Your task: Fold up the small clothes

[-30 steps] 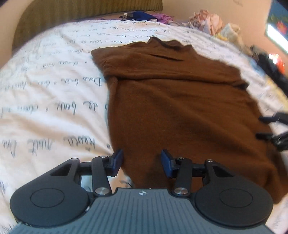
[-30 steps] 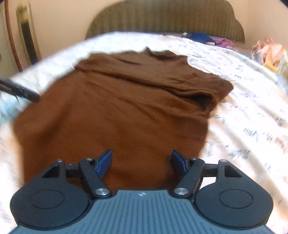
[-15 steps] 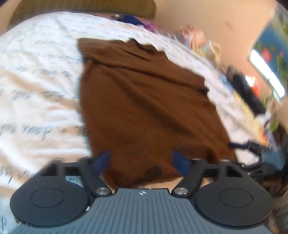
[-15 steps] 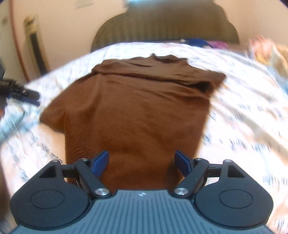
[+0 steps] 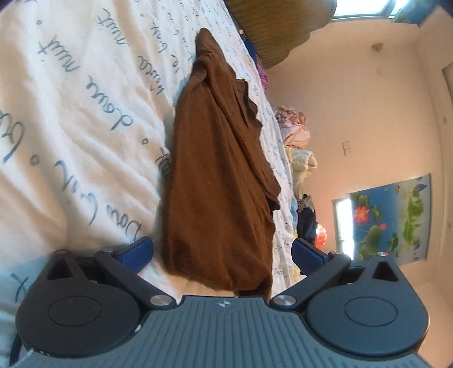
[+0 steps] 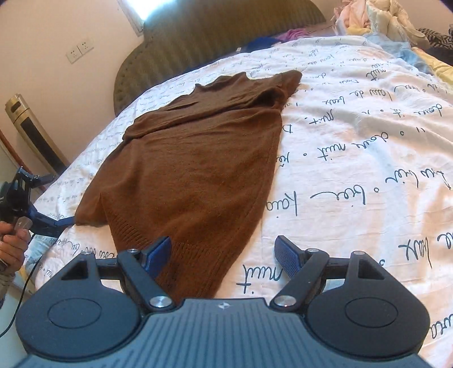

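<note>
brown knit sweater lies flat on a script-printed bedsheet. both tools are spread apart and empty. left gripper has rolled sideways since a second ago, lining up on the hem; right gripper now straddles the near hem corner, likely about to pinch.

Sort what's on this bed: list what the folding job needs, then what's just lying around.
Job: brown sweater; left claw, open; right claw, open.

Lying about: heap of pale clothes; blue and purple garments by the headboard.
</note>
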Available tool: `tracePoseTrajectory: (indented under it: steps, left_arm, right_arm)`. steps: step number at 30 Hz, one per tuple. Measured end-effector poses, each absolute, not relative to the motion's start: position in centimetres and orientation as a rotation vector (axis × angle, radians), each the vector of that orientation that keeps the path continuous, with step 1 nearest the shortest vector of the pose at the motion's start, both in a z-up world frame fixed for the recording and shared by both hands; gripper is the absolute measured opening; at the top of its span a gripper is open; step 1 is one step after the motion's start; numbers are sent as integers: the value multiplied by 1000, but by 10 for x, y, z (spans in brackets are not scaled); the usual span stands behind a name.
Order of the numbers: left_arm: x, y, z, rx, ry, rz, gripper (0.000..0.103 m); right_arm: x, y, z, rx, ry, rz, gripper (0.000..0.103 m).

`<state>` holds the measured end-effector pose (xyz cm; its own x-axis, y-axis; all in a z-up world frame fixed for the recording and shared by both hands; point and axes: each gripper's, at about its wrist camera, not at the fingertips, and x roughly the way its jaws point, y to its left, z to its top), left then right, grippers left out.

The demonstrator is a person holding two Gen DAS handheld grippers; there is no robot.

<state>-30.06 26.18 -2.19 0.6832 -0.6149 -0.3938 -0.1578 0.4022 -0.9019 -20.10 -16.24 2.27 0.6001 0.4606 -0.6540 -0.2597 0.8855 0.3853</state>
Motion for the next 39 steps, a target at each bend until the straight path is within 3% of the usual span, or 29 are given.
tracePoseTrajectory:
  steps: [3,4,5,6,7,8,11,13,15,18,25,28,31,36,37,38,39]
  left_arm:
    - [-294,258,-20,-1128,830,-333,100]
    - [-292,255,-19,-1111,848,-330,91]
    - [-287,249,-19,-1092,873,-356,69]
    - [-284,244,-20,-1080,907,-356,56]
    - [-281,239,-23,-1063,951,-344,31]
    - [-279,234,-27,-1052,978,-352,18]
    - [-280,229,-33,-1014,988,-348,11]
    - [-283,232,-34,-1023,969,-364,10]
    - [-287,234,-32,-1016,959,-375,9]
    - [-289,237,-25,-988,953,-395,8]
    - [-279,246,13,-865,1036,-462,8]
    - [-272,248,38,-797,1100,-479,0]
    - [-271,243,61,-723,1164,-482,0]
    - [-277,245,64,-606,1144,-432,0]
    - [-278,251,53,-643,1131,-397,9]
    - [-281,259,41,-674,1109,-381,42]
    - [-284,264,32,-710,1092,-363,62]
  right_arm:
    - [-200,-162,19,322,849,437,80]
    - [-200,-160,18,329,855,439,80]
    - [-200,-159,18,329,860,444,80]
    - [-201,-159,19,337,860,451,80]
    - [-201,-158,19,351,863,456,80]
    - [-200,-159,20,364,869,462,80]
    - [-201,-159,19,407,887,470,78]
    - [-200,-159,15,451,929,485,60]
    - [-199,-155,9,443,963,449,31]
    - [-199,-157,0,501,980,433,8]
    - [-194,-163,30,485,897,468,6]
    - [-187,-173,56,495,864,508,6]
    - [-184,-180,72,493,850,537,6]
    - [-170,-186,37,399,941,408,10]
    - [-169,-188,25,414,961,372,10]
    - [-170,-188,16,424,977,367,10]
    - [-172,-186,11,416,979,385,10]
